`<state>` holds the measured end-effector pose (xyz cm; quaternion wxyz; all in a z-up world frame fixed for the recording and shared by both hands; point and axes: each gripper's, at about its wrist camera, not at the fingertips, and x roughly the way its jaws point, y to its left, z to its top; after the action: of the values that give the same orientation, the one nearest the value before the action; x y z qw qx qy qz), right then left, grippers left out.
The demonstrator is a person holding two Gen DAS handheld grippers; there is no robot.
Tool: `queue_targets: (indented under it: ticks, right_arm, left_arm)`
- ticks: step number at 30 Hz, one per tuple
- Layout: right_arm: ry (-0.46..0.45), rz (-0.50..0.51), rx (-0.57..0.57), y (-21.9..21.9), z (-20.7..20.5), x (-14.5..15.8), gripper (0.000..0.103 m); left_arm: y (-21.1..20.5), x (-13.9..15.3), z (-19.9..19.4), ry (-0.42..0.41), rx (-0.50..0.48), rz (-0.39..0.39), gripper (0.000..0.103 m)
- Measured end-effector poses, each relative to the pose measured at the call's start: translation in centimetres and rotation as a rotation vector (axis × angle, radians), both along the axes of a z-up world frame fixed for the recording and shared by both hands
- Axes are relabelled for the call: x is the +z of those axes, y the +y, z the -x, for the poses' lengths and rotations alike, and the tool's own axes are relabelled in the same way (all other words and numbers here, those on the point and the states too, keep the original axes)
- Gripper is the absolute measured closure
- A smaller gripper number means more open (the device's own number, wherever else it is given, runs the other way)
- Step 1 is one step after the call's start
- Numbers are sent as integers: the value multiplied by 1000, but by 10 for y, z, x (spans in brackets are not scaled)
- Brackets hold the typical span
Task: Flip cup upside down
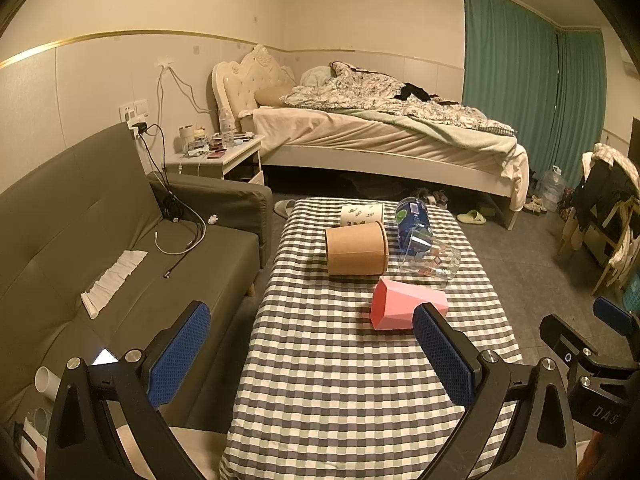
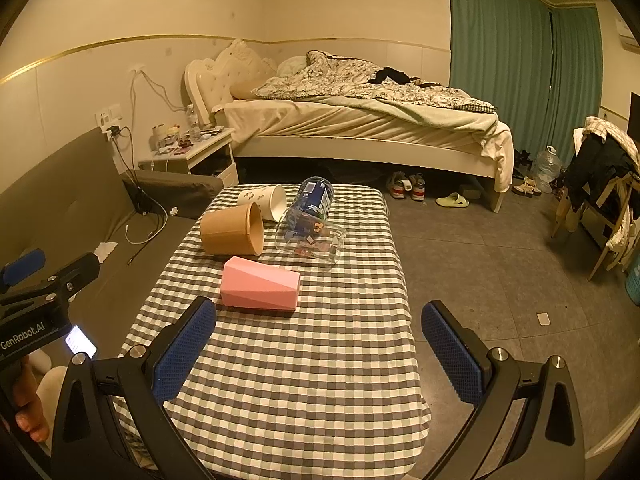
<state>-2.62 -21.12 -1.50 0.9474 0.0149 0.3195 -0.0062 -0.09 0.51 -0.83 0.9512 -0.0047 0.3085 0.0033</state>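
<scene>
The pink cup point(image 2: 260, 288) lies on its side near the middle of the checked surface point(image 2: 304, 380), closest of the cups to both grippers, its mouth toward the surface's left edge. It looks like a light, rigid faceted plastic piece, probably a bit slick, so a grip across two opposite flat facets at mid-body should hold best. Beyond it, toward the far edge, lie a brown paper cup point(image 2: 232, 234), a clear glass point(image 2: 312, 242), a blue cup point(image 2: 314, 200) and a white patterned cup point(image 2: 264, 200), all tipped over. The left gripper point(image 1: 312, 356) and right gripper point(image 2: 320, 352) both stand wide apart, holding nothing, above the near end.
</scene>
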Motion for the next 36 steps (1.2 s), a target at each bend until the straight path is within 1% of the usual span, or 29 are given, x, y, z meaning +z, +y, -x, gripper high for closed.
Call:
queue_targets:
  ticks: [19, 26, 36]
  right_arm:
    - [4, 1, 8, 4, -1, 0, 0]
    - [-5, 4, 15, 9, 1, 5, 0]
    - [5, 39, 48, 16, -3, 17, 0]
  left_arm:
    - [0, 0, 0, 1, 1, -1, 0]
    - [0, 0, 0, 0, 2, -2, 0]
    - [6, -2, 0, 18, 6, 3, 0]
